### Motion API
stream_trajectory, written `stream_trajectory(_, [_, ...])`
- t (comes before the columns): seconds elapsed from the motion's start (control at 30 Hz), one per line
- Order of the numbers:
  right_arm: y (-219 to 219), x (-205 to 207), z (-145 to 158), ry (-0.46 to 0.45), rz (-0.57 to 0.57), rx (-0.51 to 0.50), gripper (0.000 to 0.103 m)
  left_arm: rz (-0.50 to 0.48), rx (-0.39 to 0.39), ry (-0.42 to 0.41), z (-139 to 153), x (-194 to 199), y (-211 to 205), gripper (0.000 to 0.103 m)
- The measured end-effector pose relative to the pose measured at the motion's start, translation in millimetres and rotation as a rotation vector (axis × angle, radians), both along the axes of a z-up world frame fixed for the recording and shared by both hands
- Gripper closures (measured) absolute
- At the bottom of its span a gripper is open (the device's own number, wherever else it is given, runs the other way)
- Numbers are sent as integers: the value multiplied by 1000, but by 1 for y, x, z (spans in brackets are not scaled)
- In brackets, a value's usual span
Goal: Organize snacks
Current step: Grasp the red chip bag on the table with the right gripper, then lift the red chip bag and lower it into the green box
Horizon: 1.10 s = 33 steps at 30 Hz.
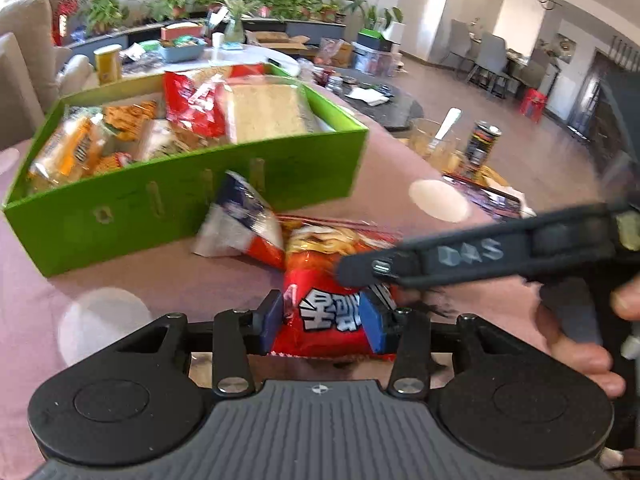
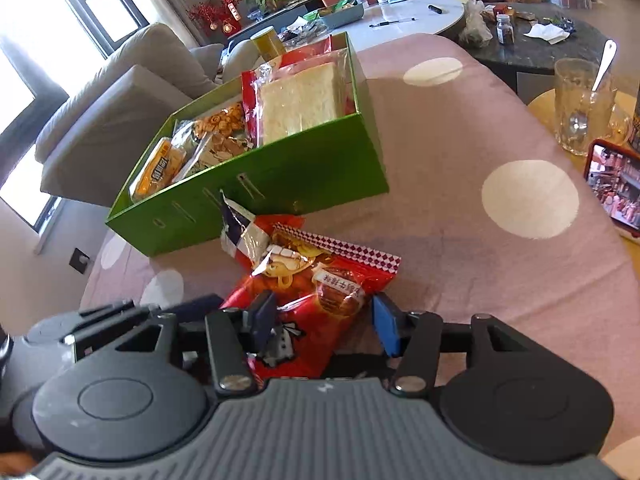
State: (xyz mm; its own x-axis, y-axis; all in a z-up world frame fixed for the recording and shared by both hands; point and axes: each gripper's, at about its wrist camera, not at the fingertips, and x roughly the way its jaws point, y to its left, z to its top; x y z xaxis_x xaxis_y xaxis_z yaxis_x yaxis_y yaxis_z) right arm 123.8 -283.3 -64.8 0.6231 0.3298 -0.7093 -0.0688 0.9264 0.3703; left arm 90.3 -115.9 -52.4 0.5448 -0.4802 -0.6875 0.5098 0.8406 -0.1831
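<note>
A red instant-noodle bag point(image 1: 320, 280) point(image 2: 316, 300) lies on the pink dotted tablecloth in front of a green box point(image 1: 192, 200) point(image 2: 280, 184) filled with snacks and bread. A blue-white-red packet point(image 1: 240, 220) point(image 2: 242, 236) lies between bag and box. My left gripper point(image 1: 322, 320) has its fingers on both sides of the bag's near end, pressing it. My right gripper point(image 2: 324, 320) is open, its fingers straddling the same bag; it also shows in the left wrist view point(image 1: 480, 256), coming in from the right.
A glass mug with a spoon point(image 2: 584, 104), a phone point(image 2: 612, 188) and a dark can point(image 1: 482, 144) stand at the table's right side. A sofa point(image 2: 112, 104) is left of the box. A cluttered round table point(image 2: 408, 16) is beyond.
</note>
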Motion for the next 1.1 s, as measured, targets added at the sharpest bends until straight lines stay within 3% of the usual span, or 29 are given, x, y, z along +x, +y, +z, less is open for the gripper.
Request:
stream_trajectory(0.2, [6,-2,5,-55,44,-32,27,-63,-17,18,-2,-18,-8,59])
stream_trajectory(0.5, [-2,-3,8,-47,29,-33,27,62,-36,18,4,-2,8,57])
stream_trajectory(0.67, [2,1,2,-17,28,-20,28,70,-42,43,-3,13,1,56])
stream_trajectory(0.77, [4,3,3,-25,31,-34,30,33,-51,29,-2,9,-3,64])
stream_trajectory(0.9, [10,-1,7,-40,67,-51,31,11,-26,-28,6,-5,-7,63])
stream_trajectory(1.1, [9,-19,31,-138,60,-60,31,5,-56,-110,31,-19,-4,63])
